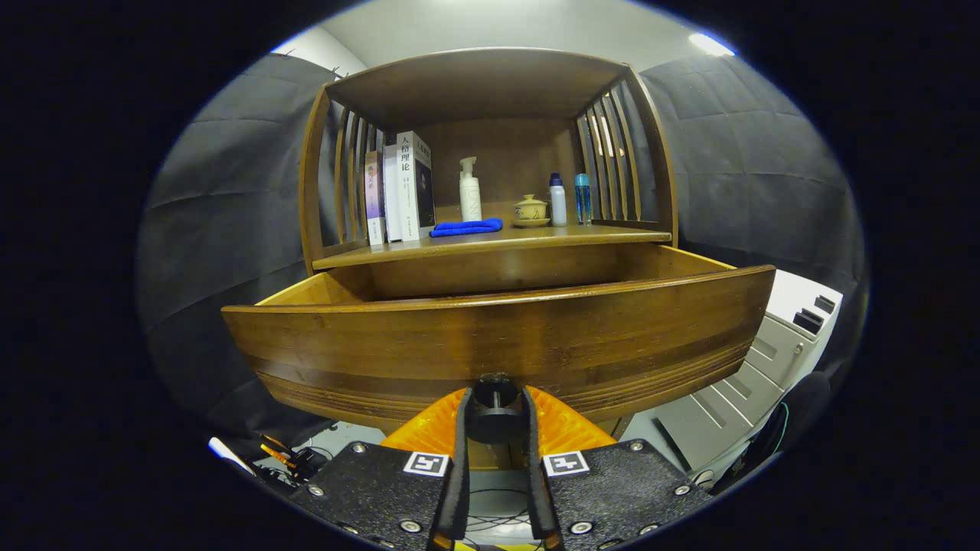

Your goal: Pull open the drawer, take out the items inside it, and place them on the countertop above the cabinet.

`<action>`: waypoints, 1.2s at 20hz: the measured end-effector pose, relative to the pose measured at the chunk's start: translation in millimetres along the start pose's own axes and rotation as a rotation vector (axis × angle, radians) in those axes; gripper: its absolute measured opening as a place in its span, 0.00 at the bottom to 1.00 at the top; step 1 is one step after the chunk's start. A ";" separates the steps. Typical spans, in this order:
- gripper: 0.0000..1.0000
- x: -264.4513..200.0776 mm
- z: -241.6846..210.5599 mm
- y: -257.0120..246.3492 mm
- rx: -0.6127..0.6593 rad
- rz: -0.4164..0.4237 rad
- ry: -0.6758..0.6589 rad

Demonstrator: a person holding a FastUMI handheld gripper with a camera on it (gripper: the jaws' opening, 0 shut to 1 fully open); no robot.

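A brown wooden drawer [498, 329] stands pulled out of the cabinet, its front panel close ahead of me. My gripper [494, 417] is shut on the dark round drawer knob [494, 405], with a finger pressing each side of it. The drawer's inside is hidden behind its front panel. Above the drawer runs the wooden countertop [582, 237], which carries a folded blue cloth [467, 227], a white pump bottle [469, 191], a small lidded cup on a saucer [530, 210], a white bottle [558, 200] and a blue bottle [583, 199].
Several books [398, 195] stand upright at the countertop's left end. Slatted side walls and a wooden top shelf [482, 84] enclose the countertop. A white drawer unit [773, 360] stands low beside the cabinet's right. Cables and small tools [283, 455] lie on the floor at the left.
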State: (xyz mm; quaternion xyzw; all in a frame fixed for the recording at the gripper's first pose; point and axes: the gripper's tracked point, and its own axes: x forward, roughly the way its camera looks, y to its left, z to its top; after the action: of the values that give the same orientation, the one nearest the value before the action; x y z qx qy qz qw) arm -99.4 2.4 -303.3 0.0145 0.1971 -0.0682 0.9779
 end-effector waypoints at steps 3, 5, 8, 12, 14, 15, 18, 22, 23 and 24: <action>0.31 -2.8 -5.2 -0.3 0.010 -0.002 -0.001; 0.31 -5.6 -7.1 0.7 0.005 -0.002 -0.001; 0.31 -7.4 -7.9 2.1 0.010 0.001 -0.004; 0.45 -9.9 -7.2 5.5 0.030 0.015 0.001; 0.58 -18.3 7.4 10.8 0.011 0.056 -0.055; 0.64 -24.8 15.8 12.3 0.021 0.075 -0.082; 0.83 -40.1 53.0 21.7 0.080 0.142 -0.167; 0.95 -46.0 104.9 11.4 0.027 0.108 -0.227; 0.96 -47.8 116.6 17.5 0.010 0.129 -0.232; 0.96 -46.3 127.4 20.5 -0.004 0.141 -0.232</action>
State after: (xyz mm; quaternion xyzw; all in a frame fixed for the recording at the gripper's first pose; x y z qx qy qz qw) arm -89.9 21.6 -167.9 0.0184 0.0812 0.0000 0.9965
